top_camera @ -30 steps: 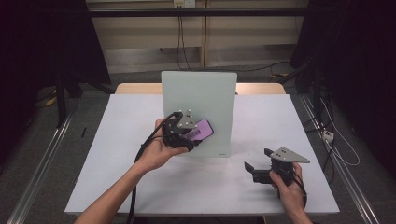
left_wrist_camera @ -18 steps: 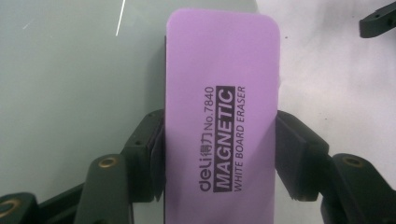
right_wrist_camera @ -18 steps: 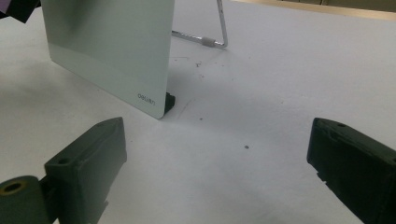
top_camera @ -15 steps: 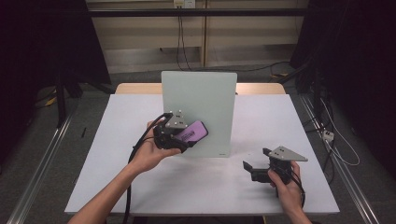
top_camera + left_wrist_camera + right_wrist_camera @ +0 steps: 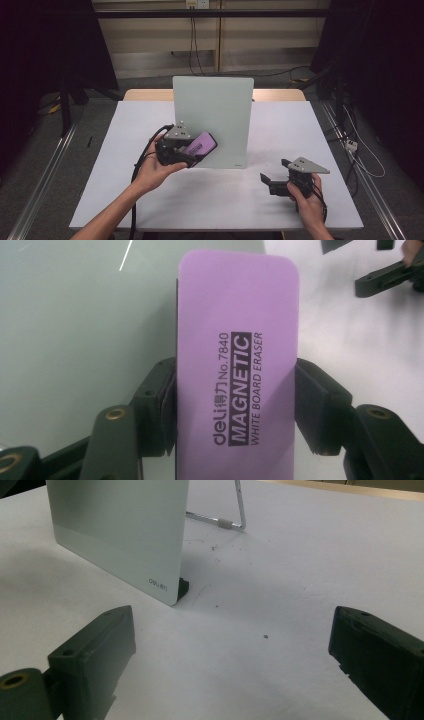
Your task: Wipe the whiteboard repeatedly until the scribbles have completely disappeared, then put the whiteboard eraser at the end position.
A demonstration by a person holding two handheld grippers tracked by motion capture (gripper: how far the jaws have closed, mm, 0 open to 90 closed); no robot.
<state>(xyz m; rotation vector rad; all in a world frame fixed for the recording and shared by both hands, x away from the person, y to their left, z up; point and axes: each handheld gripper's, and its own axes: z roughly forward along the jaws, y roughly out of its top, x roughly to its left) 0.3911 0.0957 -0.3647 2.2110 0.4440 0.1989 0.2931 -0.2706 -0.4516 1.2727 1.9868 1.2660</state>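
Since a second ago, left gripper (image 5: 192, 152) slid a bit left across the whiteboard (image 5: 220, 107), jaws clamped on the purple eraser (image 5: 235, 365) held against the board's lower left. Eraser's bottom end is cut off in left gripper view. Right gripper (image 5: 275, 172) rests wide open, holding nothing, on the white table (image 5: 220, 200); dark room, cables behind.

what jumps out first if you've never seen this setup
The purple eraser catches the eye first: the left gripper is clamped on its sides and holds it in front of the pale upright board at the middle of the white table. Off to the right, the right gripper sits low over the table with its jaws wide apart and nothing between them.
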